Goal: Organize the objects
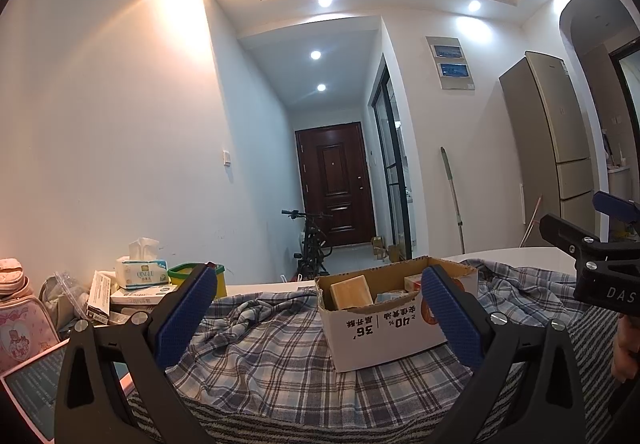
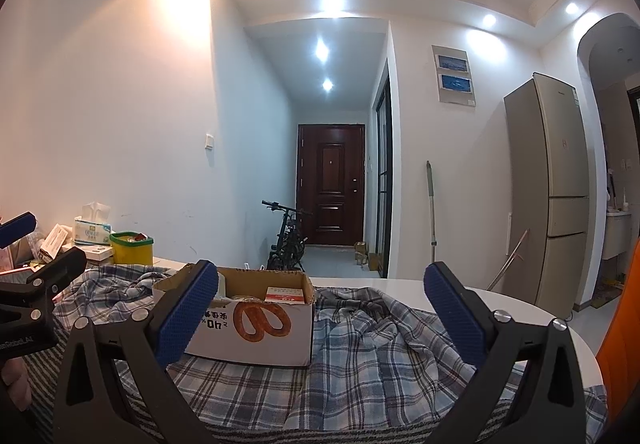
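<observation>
Open cardboard box on plaid cloth; tissue pack beside.

A white table carries a rumpled plaid cloth spread over most of it. A cardboard box sits on the cloth. At ten o'clock: a tissue pack and yellow tub.

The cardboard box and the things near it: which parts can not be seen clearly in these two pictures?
- Cardboard box: in the left wrist view, the left gripper's finger hides its right end; the contents sit low behind the walls.
- In the right wrist view, the right gripper's finger covers the box's left corner.
- Tissue pack print: too small to read.
- Pink bag: cut off by the left edge.
</observation>
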### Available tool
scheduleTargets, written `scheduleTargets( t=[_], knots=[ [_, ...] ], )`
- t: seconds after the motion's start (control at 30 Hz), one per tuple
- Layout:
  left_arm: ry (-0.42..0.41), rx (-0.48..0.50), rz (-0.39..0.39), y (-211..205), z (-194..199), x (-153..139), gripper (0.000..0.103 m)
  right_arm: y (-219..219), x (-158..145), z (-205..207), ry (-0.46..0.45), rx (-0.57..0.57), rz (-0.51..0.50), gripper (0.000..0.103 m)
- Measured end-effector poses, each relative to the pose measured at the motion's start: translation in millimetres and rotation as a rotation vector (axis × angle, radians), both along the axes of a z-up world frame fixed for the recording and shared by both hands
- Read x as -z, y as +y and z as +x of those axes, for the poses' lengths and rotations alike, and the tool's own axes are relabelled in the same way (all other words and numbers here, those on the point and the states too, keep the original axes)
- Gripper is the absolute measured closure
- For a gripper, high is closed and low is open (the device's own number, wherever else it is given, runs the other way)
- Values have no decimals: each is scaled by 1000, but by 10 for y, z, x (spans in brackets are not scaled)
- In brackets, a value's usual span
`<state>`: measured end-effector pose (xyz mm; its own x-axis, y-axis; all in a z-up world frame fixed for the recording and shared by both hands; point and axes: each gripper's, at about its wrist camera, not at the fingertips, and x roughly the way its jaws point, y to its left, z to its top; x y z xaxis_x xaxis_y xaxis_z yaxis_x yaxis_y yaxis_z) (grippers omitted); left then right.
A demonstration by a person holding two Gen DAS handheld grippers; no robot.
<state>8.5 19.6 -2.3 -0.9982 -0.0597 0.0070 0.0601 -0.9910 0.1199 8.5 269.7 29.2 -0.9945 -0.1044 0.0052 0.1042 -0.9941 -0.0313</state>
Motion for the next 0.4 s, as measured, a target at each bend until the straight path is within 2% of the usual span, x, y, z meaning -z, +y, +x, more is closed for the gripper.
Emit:
scheduleTargets(
  t=[0.4],
  knots=[
    [-7,-2,-4,12,-3,8,0,35,4,30,16,-2,-7,0]
  ],
)
